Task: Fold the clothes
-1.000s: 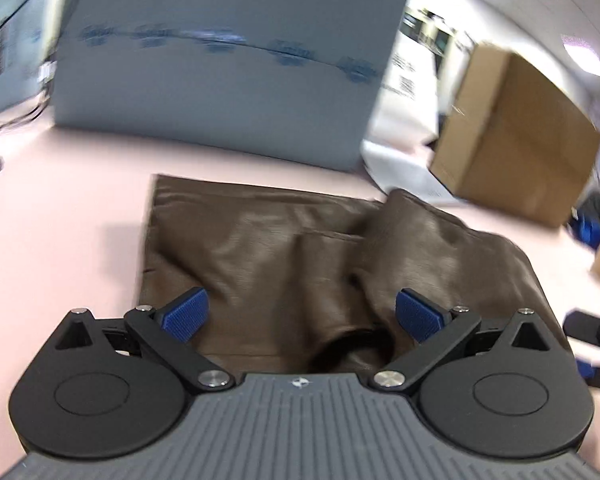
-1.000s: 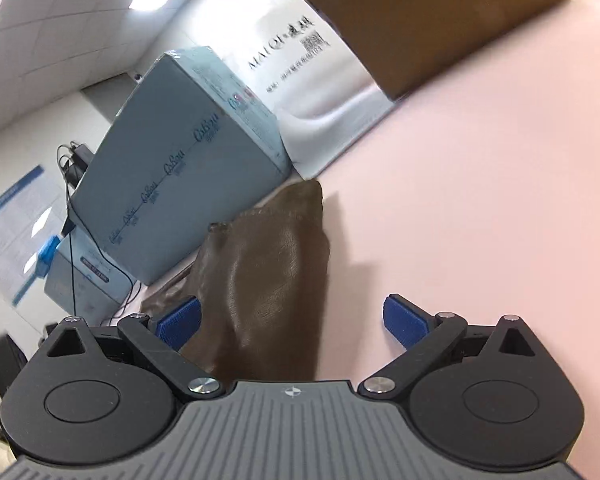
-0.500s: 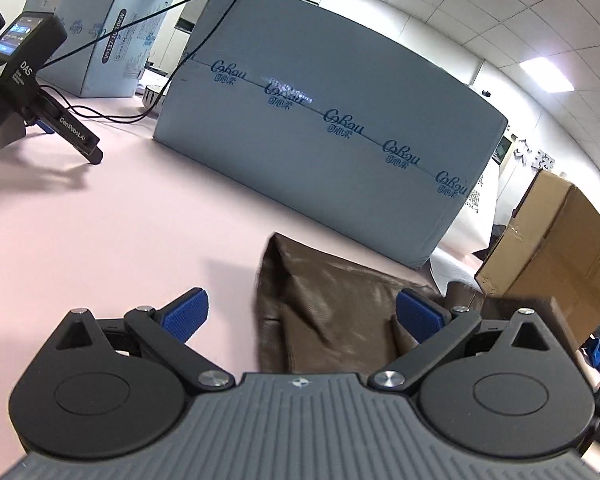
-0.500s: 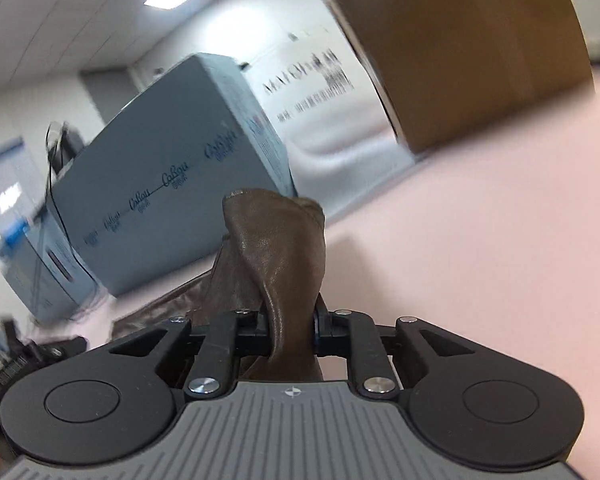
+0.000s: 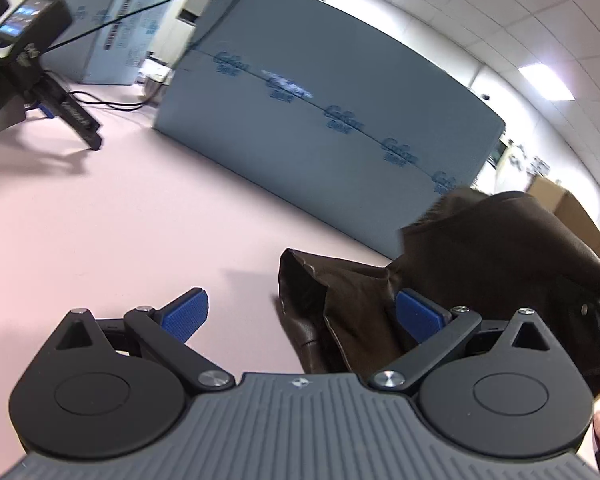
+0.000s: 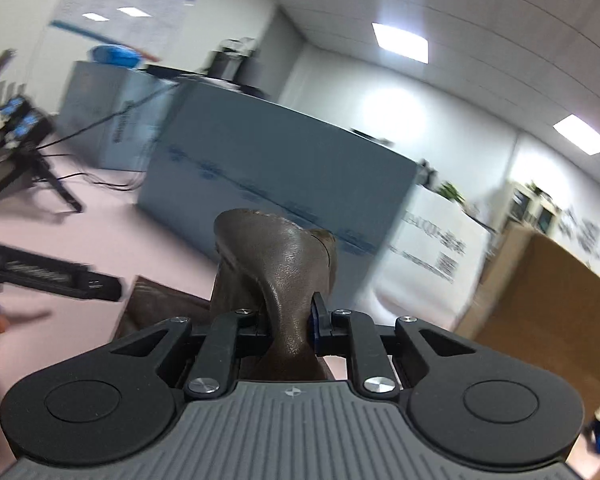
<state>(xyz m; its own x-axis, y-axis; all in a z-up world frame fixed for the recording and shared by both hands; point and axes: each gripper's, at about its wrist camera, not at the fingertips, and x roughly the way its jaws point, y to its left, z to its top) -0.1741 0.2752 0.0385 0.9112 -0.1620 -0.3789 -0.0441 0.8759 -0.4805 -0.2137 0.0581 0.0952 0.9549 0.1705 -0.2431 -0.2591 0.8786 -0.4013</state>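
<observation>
- On the pink table (image 5: 148, 216) lies a dark brown, leather-looking garment (image 5: 340, 320), part flat on the surface and part lifted into the air.
- Its flat part sits close in front of the left gripper (image 5: 304, 312), with one folded corner standing up just ahead of the fingers.
- The left gripper has its jaws spread wide; the blue pads (image 5: 188, 312) grip nothing, though the right-hand pad lies against or just beside the cloth, and I cannot tell which.
- To the right in the left wrist view, a raised hump of the garment hangs above the table, higher than the flat part.
- The right gripper (image 6: 290, 320) is clamped tight on a bunched fold of that same garment (image 6: 276, 256), which rises out from between the jaws in a rounded, glossy lump.
- Below the lump, in the right wrist view, more of the brown cloth trails down to the table.
- Behind the garment stands a large grey-blue box (image 5: 332, 120) with a row of blue printed marks along its face; a second similar box (image 5: 112, 36) stands further back on the left.
- A brown cardboard box (image 6: 548, 304) stands off to the right, beside a white printed package (image 6: 432, 252).
- At the far left, a black device on a stand (image 5: 36, 64) rests on the table, with black cables running from it.
- The right wrist view is blurred.
</observation>
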